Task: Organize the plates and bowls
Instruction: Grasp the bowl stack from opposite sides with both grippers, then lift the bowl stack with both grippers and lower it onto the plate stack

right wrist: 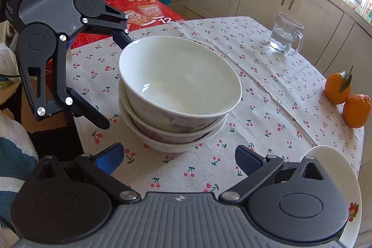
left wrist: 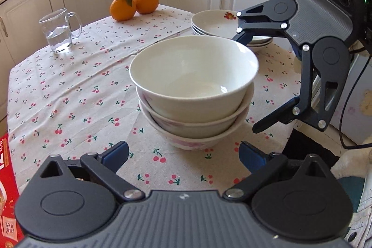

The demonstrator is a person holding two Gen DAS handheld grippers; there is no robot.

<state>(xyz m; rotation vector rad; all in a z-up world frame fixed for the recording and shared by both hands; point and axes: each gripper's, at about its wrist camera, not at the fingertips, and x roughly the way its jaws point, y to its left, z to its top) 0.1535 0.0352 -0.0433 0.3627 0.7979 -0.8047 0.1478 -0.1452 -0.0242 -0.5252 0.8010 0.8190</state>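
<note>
While both claws (left wrist: 183, 152) (right wrist: 179, 156) gape empty, three bowls (left wrist: 193, 85) sit stacked beside three plates (left wrist: 214, 24).

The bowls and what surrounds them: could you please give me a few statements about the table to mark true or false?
1. Three bowls are nested in one stack. True.
2. The left gripper is shut on the top bowl. False: its fingers stand open, clear of the stack.
3. The mug holds water. True.
4. Two oranges lie inside the top bowl. False: they sit on the tablecloth, far from the stack; the bowl is empty.
5. The plates are stacked beyond the bowls in the left wrist view. True.
6. The right gripper holds a plate. False: it is open and holds nothing.
</note>
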